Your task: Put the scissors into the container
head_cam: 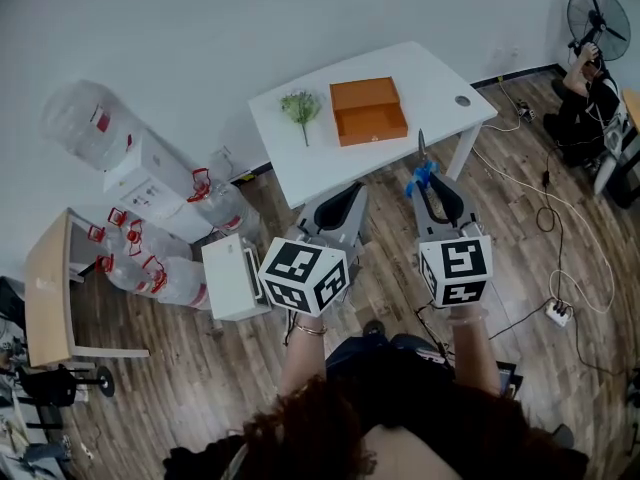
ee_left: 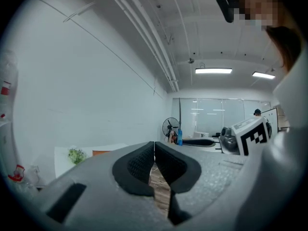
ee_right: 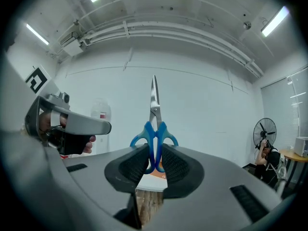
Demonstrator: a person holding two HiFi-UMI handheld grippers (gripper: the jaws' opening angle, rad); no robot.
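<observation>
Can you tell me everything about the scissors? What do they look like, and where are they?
The scissors have bright blue handle loops that look like plastic, and shiny silver metal blades. The blades are closed together and point forward, toward the white table. The right tool pinches the handles between its black pads, and nothing else touches them. They are up in the air near the table's front edge, not yet in the orange container.
</observation>
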